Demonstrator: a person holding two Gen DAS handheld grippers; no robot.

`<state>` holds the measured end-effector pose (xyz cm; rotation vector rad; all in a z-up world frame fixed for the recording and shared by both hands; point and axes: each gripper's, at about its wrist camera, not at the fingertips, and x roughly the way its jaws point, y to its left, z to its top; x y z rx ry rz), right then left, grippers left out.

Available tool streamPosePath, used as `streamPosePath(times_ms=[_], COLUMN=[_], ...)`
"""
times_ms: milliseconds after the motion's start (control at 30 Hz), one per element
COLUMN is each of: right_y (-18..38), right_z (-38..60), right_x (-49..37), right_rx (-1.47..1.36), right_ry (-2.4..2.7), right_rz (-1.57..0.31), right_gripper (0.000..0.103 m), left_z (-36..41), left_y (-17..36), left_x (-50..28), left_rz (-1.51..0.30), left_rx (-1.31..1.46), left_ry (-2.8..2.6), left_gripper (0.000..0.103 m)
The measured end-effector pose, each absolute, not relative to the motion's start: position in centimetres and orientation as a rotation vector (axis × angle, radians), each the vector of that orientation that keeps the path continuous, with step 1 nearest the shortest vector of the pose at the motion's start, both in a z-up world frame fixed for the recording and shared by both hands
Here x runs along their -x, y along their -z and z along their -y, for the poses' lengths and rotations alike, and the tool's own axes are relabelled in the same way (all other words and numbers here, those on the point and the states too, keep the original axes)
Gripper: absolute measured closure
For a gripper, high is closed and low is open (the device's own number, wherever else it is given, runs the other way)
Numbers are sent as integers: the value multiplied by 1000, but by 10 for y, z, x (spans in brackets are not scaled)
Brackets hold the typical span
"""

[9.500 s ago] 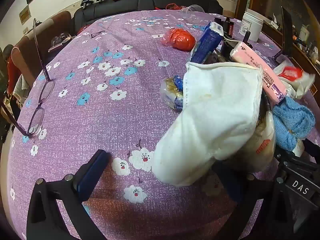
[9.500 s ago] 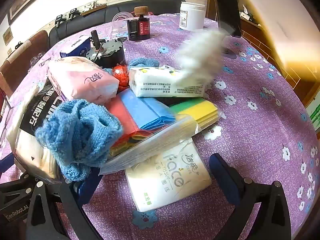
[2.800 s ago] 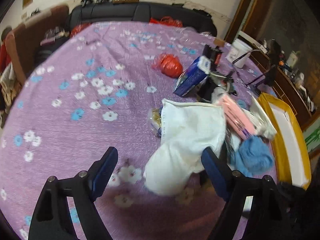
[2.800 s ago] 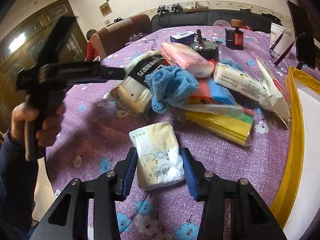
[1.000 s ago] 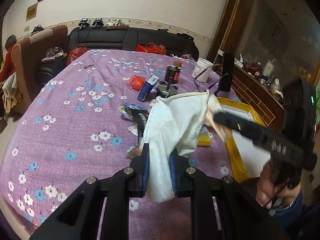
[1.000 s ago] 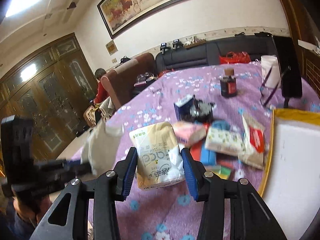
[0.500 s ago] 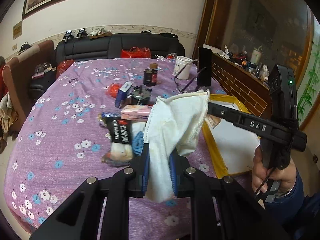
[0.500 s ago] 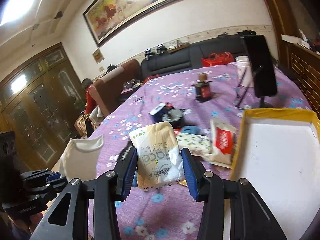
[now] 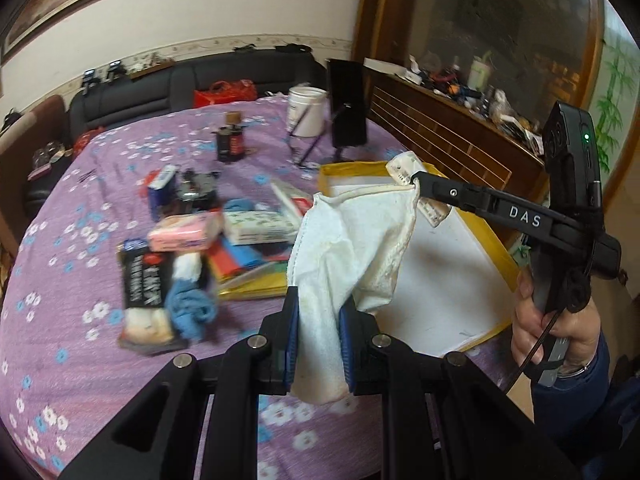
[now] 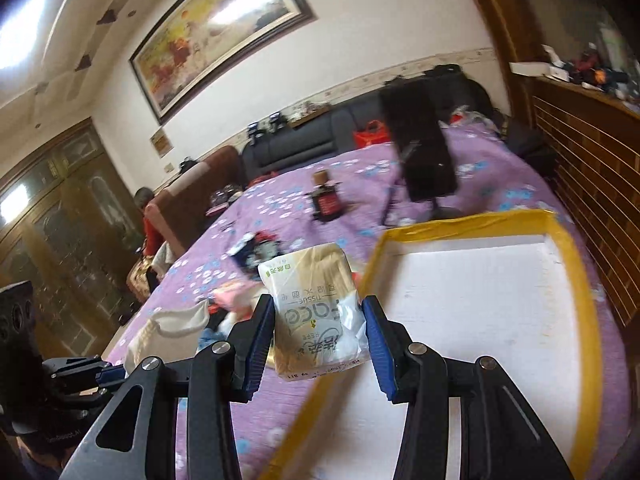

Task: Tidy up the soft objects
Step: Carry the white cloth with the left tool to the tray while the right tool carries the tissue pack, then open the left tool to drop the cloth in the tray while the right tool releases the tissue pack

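Soft white cloth (image 9: 352,248) hangs pinched in the left hand-held gripper (image 9: 318,340), now carried from the table's clutter toward the yellow-rimmed tray (image 9: 496,256), while the right hand-held gripper (image 10: 320,340) clamps the tissue pack (image 10: 316,308), now above the tray's near edge, so both seem ready for placing.

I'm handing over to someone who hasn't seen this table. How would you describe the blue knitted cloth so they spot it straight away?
Start at the purple flowered tablecloth and find the heap of packets left of the yellow-rimmed tray. At the heap's near edge lies a black packet with white lettering; the blue knitted cloth is bunched against its right side. It is the only loose, woolly, unwrapped item in the heap.
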<state>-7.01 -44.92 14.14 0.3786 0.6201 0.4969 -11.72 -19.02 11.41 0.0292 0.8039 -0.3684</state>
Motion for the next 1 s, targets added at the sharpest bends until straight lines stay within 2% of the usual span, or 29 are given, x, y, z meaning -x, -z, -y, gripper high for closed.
streamPosePath(times_ms=[333,1000], right_y=[-127,-112], right_z=[518,550], right_x=[60,9], right_rx=[-447,-396], right_ry=[-388,-273], right_rz=[-653,-826], right_gripper=[54,54], left_z=[254,324], left_y=[-94,-38], left_x=[79,-50], left_rz=[-868,-1035], left_rx=[-56,3], left_ry=[463,563], left_gripper=[86,86])
